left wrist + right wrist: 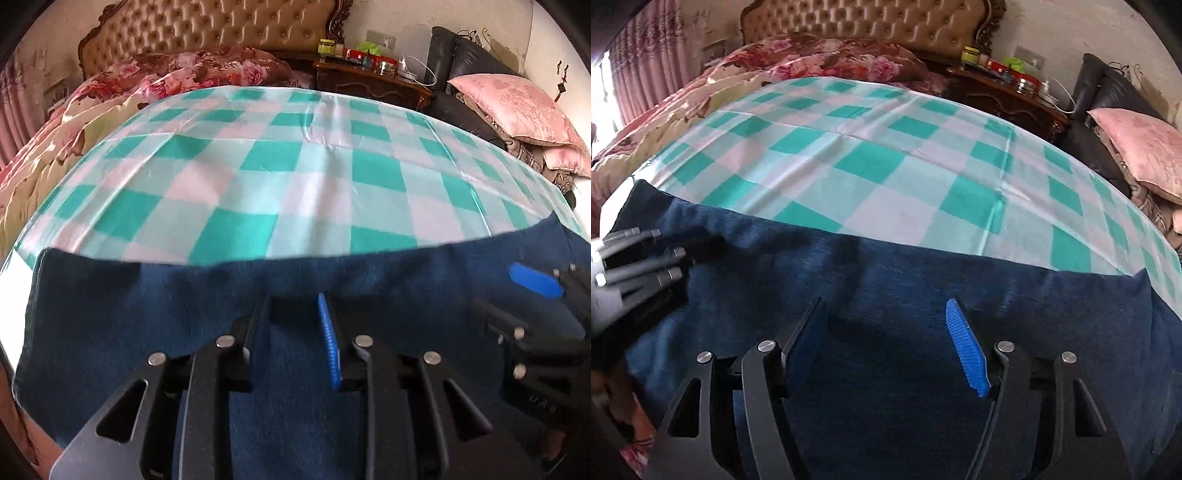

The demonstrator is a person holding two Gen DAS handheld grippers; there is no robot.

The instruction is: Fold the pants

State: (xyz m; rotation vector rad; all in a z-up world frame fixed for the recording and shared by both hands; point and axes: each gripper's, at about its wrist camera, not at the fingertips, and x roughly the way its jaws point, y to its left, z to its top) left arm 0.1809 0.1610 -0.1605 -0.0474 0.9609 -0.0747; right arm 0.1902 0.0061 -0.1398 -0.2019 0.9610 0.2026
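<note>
The dark blue fabric pants (110, 314) are lying flat on the green-and-white checked bed sheet (295, 166), directly beneath both tools. The left tool (295, 317) is standing partly open and the right tool (882, 321) wider (neither gripping anything).

Both wrist views look steeply down, close over the pants (129, 314), sharing the checkered sheet (886, 162).

The dark blue fabric pants (110, 314) are spread flat along the near edge of the green-and-white checked bedsheet (288, 162). Behind the sheet, a floral quilt (155, 81) is heaped against the tufted tan headboard (207, 26). To the right of the headboard, a dark carved wooden nightstand (373, 81) is set, and further right a pink satin pillow (517, 107) is propped on a black leather sofa (461, 70).
</note>
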